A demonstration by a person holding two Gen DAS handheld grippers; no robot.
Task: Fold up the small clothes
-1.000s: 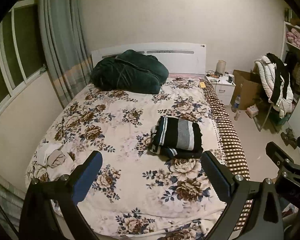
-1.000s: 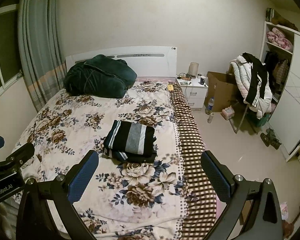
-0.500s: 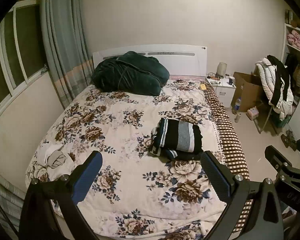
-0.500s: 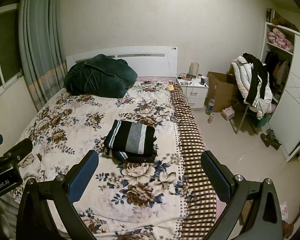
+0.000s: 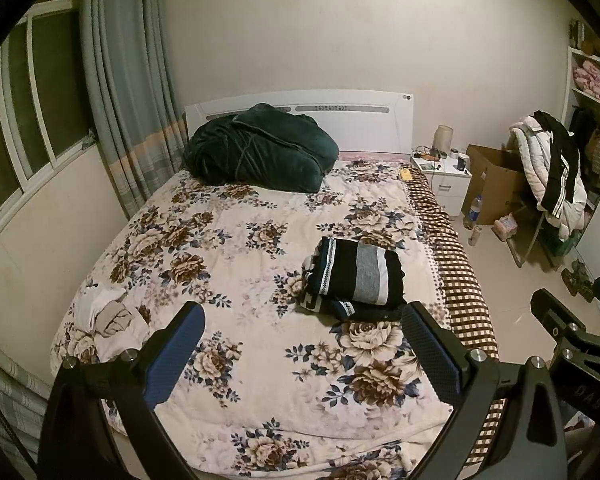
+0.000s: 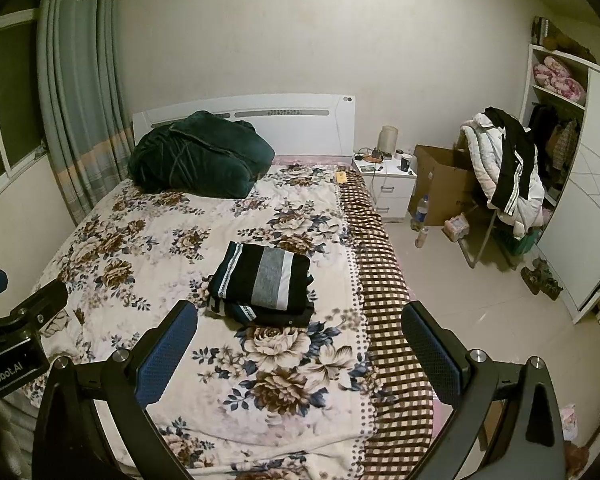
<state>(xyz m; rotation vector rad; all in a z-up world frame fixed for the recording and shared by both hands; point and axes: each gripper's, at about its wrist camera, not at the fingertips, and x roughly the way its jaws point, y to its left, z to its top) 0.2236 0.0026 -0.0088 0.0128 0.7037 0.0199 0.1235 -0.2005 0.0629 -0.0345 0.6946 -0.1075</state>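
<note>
A stack of folded dark clothes with black, grey and white stripes (image 5: 356,278) lies on the floral bedspread (image 5: 240,264), toward the bed's right side; it also shows in the right wrist view (image 6: 264,282). A small pile of pale crumpled clothes (image 5: 106,312) lies at the bed's left front edge. My left gripper (image 5: 302,350) is open and empty, held above the bed's foot. My right gripper (image 6: 300,346) is open and empty, also above the foot, to the right of the left one.
A dark green bundled blanket (image 5: 260,148) lies by the white headboard. A nightstand (image 6: 386,182), cardboard box (image 6: 444,184), bottles and a chair piled with jackets (image 6: 504,168) stand on the floor right of the bed. Curtain and window are at left.
Both views have tilted slightly upward and drawn back a little; the bed and clothes sit lower in frame. The clothes have not moved and both grippers stay open.
</note>
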